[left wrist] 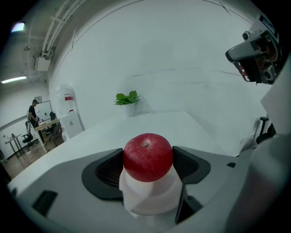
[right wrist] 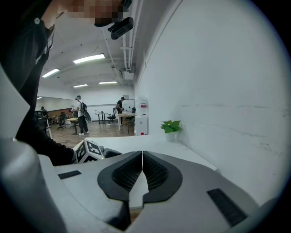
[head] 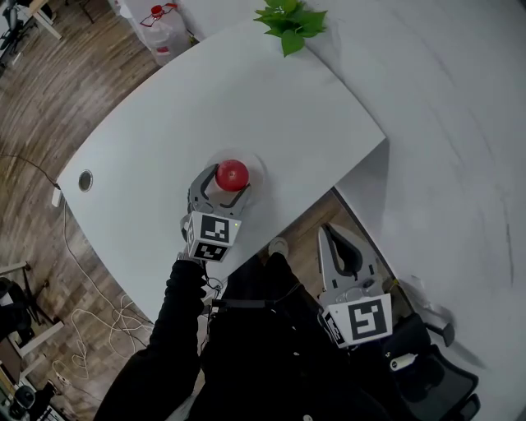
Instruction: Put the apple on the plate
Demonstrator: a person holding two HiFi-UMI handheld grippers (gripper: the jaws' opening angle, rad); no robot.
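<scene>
A red apple point(head: 233, 174) point(left wrist: 148, 157) sits over a faint white plate point(head: 258, 168) near the front edge of the white table point(head: 246, 90). My left gripper point(head: 229, 182) point(left wrist: 148, 164) reaches in from the near side, and its two dark pads point(left wrist: 108, 172) press the apple's left and right sides. Whether the apple rests on the plate or hangs just above it is unclear. My right gripper point(head: 332, 233) point(right wrist: 142, 169) is held off the table at the lower right, by the person's body. It is shut, pads together, with nothing between them.
A green potted plant point(head: 289, 20) point(left wrist: 127, 98) point(right wrist: 171, 126) stands at the table's far edge by the white wall. A cable hole point(head: 85, 179) is at the table's left end. A water bottle point(head: 164, 29) and loose cables point(head: 99, 321) are on the wooden floor. People point(right wrist: 82, 116) stand far back.
</scene>
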